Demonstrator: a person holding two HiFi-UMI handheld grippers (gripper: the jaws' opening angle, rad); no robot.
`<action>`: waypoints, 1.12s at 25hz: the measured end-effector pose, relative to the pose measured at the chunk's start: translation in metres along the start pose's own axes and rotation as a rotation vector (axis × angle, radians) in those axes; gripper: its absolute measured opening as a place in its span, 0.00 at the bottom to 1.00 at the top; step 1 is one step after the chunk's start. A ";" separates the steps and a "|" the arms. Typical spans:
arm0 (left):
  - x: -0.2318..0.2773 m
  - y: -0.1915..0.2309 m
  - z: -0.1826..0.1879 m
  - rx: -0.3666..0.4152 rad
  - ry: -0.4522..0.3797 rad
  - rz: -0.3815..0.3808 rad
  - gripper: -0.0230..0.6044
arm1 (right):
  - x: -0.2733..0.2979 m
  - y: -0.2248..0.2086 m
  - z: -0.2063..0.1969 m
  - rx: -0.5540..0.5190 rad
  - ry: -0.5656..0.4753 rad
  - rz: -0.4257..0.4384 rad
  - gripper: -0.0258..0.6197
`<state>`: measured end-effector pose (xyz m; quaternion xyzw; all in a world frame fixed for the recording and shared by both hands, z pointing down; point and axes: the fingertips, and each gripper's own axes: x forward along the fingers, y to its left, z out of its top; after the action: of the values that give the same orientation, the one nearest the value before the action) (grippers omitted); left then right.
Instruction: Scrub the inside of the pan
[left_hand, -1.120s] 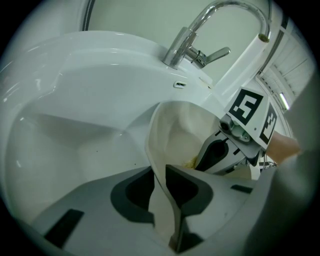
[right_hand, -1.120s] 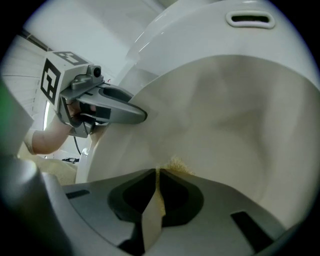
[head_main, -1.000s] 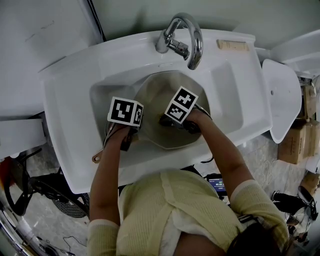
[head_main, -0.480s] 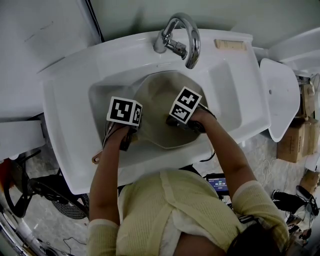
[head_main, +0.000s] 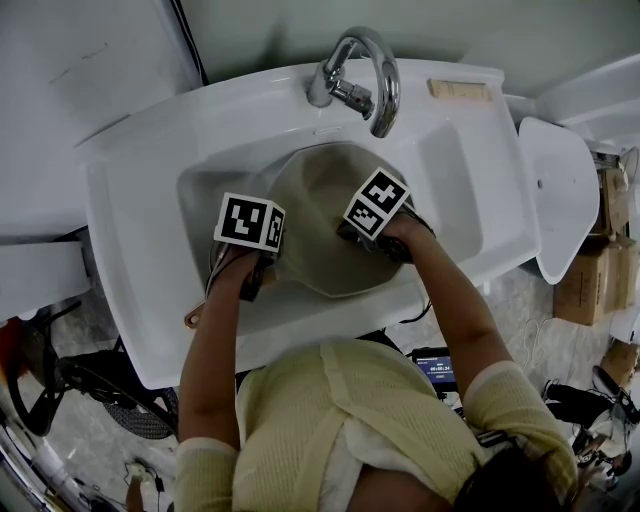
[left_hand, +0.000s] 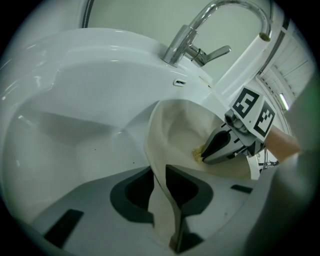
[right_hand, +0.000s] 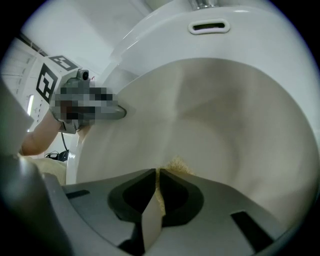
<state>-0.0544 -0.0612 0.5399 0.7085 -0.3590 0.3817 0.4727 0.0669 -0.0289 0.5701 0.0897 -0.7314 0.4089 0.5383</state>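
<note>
A cream pan (head_main: 318, 190) stands tilted in the white sink (head_main: 140, 190). My left gripper (head_main: 266, 264) is at the pan's left side, shut on its rim (left_hand: 156, 165), which runs edge-on between the jaws (left_hand: 159, 176). My right gripper (head_main: 346, 233) reaches into the pan from the right and is shut on a small yellow scrub pad (right_hand: 178, 165). The pad's tip presses on the pan's inner wall (right_hand: 215, 115). The left gripper view shows the right gripper (left_hand: 202, 155) with the pad (left_hand: 198, 153) against the pan's inside (left_hand: 182, 131).
A chrome faucet (head_main: 366, 72) arches over the basin's back. A small tan block (head_main: 457, 90) lies on the sink's back ledge at the right. A copper-coloured handle end (head_main: 194, 317) sticks out over the sink's front edge. Beside the sink at the right stands a white lid-shaped panel (head_main: 565, 190).
My right gripper has slid with the pad a little to the right across the pan's inside and rolled slightly. The left gripper and the pan have stayed put.
</note>
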 end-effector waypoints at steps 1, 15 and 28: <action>0.000 0.000 0.000 -0.001 0.000 0.000 0.23 | 0.000 -0.002 0.001 0.005 -0.005 -0.005 0.11; 0.000 -0.001 -0.001 -0.003 0.005 -0.005 0.23 | -0.008 -0.025 0.017 0.054 -0.093 -0.140 0.11; 0.000 0.001 0.000 -0.031 -0.001 -0.023 0.23 | -0.033 -0.020 0.031 0.066 -0.274 -0.194 0.11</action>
<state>-0.0553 -0.0616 0.5402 0.7054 -0.3570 0.3700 0.4880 0.0691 -0.0737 0.5492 0.2326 -0.7720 0.3626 0.4673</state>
